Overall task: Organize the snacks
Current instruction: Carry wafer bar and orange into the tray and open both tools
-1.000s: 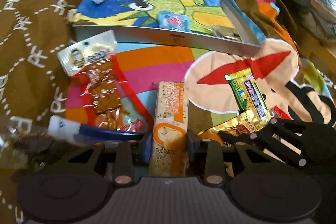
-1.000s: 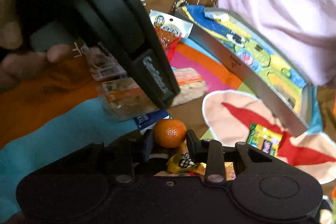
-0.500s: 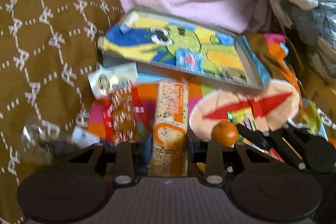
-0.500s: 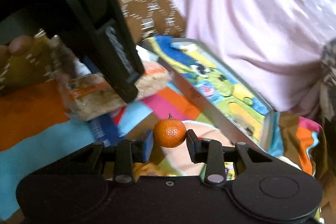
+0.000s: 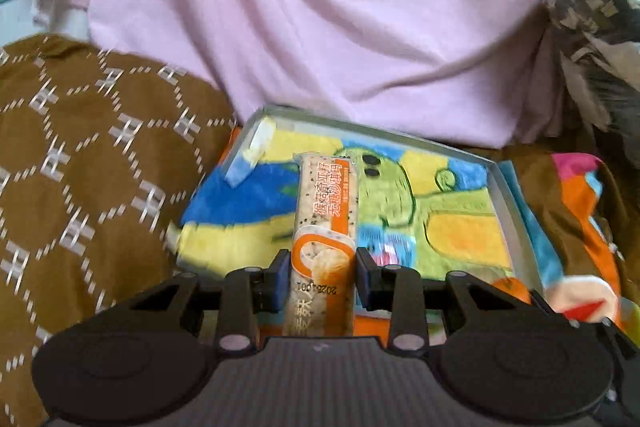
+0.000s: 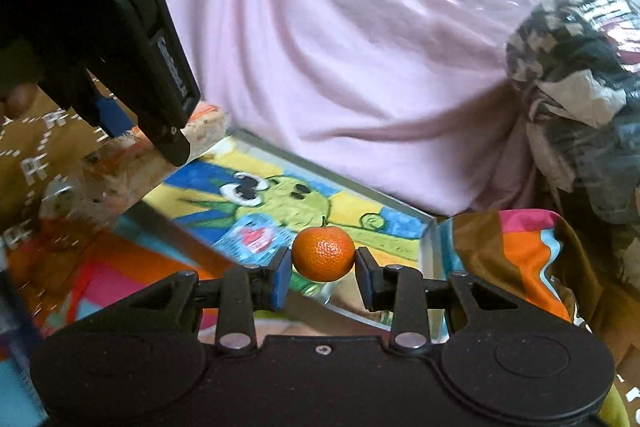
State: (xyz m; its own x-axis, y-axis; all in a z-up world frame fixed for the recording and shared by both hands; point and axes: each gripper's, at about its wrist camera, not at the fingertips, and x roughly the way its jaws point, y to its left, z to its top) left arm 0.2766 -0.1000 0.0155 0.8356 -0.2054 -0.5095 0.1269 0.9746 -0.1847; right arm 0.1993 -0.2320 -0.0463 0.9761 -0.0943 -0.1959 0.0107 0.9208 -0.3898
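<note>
My left gripper (image 5: 323,277) is shut on a long orange-and-white snack bar (image 5: 326,227), held up over the near edge of a shallow grey tray (image 5: 510,203) lined with a bright cartoon picture. My right gripper (image 6: 323,277) is shut on a small mandarin (image 6: 323,253), raised just above the same tray (image 6: 426,239). In the right wrist view the left gripper's black body (image 6: 132,39) fills the upper left, with the snack bar (image 6: 132,167) sticking out under it. A small blue-and-pink packet (image 6: 256,239) lies in the tray. The mandarin (image 5: 510,287) peeks out at the left view's lower right.
A pink cloth (image 5: 320,27) hangs behind the tray. A brown patterned blanket (image 5: 92,167) lies to the left, a colourful cartoon sheet (image 6: 516,255) to the right and beneath. A dark checked bundle in clear plastic (image 6: 580,99) sits at the far right. A small white-blue piece (image 5: 250,157) rests in the tray's far left corner.
Both grippers have lifted off the sheet and moved forward toward the tray, carrying the snack bar and the mandarin. The loose snacks on the sheet have dropped out of view.
</note>
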